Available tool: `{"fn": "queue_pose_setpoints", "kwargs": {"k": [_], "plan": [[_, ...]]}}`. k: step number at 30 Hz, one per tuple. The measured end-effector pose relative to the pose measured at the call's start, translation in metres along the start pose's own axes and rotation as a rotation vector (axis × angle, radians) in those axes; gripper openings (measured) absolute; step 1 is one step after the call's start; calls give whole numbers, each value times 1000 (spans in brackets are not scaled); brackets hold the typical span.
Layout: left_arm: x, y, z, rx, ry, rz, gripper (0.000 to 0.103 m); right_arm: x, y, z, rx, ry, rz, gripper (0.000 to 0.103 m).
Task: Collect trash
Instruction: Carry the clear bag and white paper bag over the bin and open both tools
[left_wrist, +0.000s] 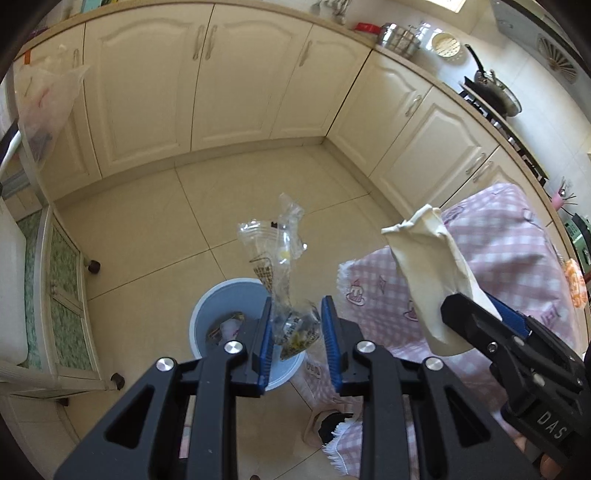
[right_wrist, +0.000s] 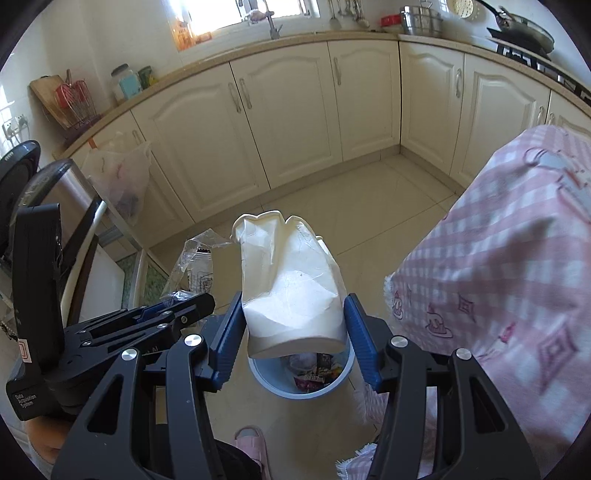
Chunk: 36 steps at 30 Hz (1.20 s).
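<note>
both tongs w/ trash over bin (right_wrist: 301, 384)

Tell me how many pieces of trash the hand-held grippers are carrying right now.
2. A clear crinkled plastic wrapper sits between the left hand-held gripper's fingers; a crushed white paper cup is in the right hand-held gripper, both above the blue round bin.

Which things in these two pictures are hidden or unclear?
- Bin contents: right wrist view, far part covered by the crushed paper cup.
- Bin: left wrist view, near side covered by the left gripper and plastic wrapper.
- Wrapper print: too small.
- Tablecloth: blurred, cut by the edge.
</note>
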<state>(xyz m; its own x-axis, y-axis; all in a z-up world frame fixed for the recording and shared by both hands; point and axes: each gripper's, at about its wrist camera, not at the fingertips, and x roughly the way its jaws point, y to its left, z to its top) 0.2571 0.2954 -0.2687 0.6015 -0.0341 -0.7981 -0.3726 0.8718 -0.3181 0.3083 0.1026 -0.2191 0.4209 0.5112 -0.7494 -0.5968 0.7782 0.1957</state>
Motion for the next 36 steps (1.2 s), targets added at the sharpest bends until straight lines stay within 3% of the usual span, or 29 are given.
{"fn": "queue_pose_setpoints", "kwargs": {"k": [3, 7, 18, 31, 36], "plan": [[16, 8, 5, -9, 9, 17, 31, 15, -4, 1, 14, 16, -8, 51], [34, 15, 8, -19, 29, 54, 51, 32, -5, -1, 29, 47, -17, 51], [46, 30, -3, -52, 64, 51, 51, 51, -2, -11, 22, 106, -21, 51], [36, 47, 1, -104, 37, 44, 51, 67, 11, -3, 20, 109, -1, 52], [30, 52, 4, -125, 19, 43, 51, 74, 14, 3, 29, 108, 11, 59]]}}
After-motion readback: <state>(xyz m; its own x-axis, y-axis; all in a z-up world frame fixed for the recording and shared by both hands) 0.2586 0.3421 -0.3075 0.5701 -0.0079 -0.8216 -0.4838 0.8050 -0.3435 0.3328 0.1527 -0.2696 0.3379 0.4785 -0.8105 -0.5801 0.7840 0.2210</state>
